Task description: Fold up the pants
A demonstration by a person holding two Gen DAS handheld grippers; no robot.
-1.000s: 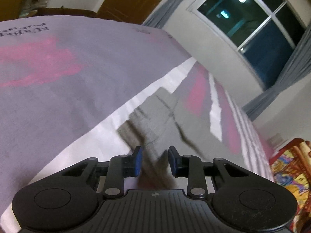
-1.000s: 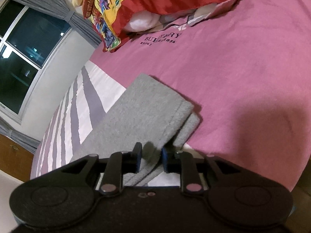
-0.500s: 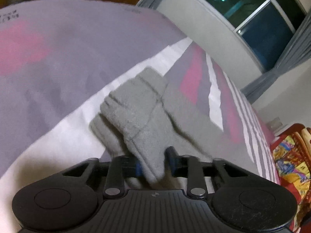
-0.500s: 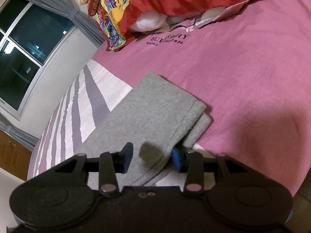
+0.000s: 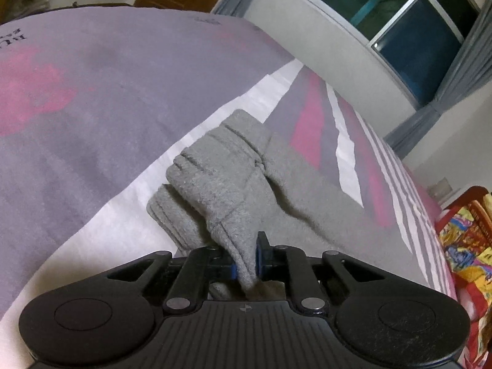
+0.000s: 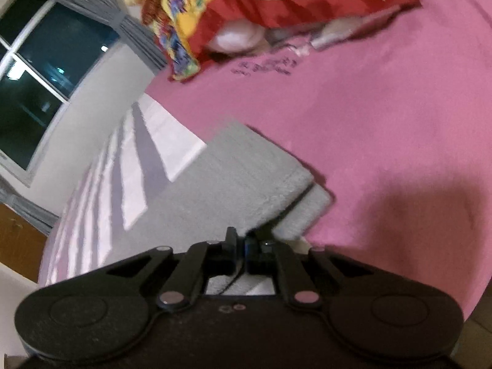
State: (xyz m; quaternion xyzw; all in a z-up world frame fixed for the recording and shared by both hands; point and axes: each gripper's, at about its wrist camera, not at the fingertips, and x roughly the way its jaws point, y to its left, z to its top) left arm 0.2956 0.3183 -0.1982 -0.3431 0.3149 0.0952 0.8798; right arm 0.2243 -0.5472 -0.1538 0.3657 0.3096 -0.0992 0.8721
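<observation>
Both tools have just closed: left tool [image 5: 246,263] clenches the pants [image 5: 227,190] waistband, right tool [image 6: 241,250] pinches the hem nearest the pillow [image 6: 276,3], ready to fold.

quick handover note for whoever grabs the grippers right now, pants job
Left gripper: shut on a corner of the grey pants, at the end with the ribbed band, which is lifted and bunched.
Right gripper: its jaws have just been closing and are now shut, pinching the edge of the top layer at the other end of the pants.
Pants lie along the bedspread, doubled into two layers; patterned pillow sits beyond them.
Done: both ends gripped.
Left: probably bring one end over to the other, lay it flat, release.
</observation>
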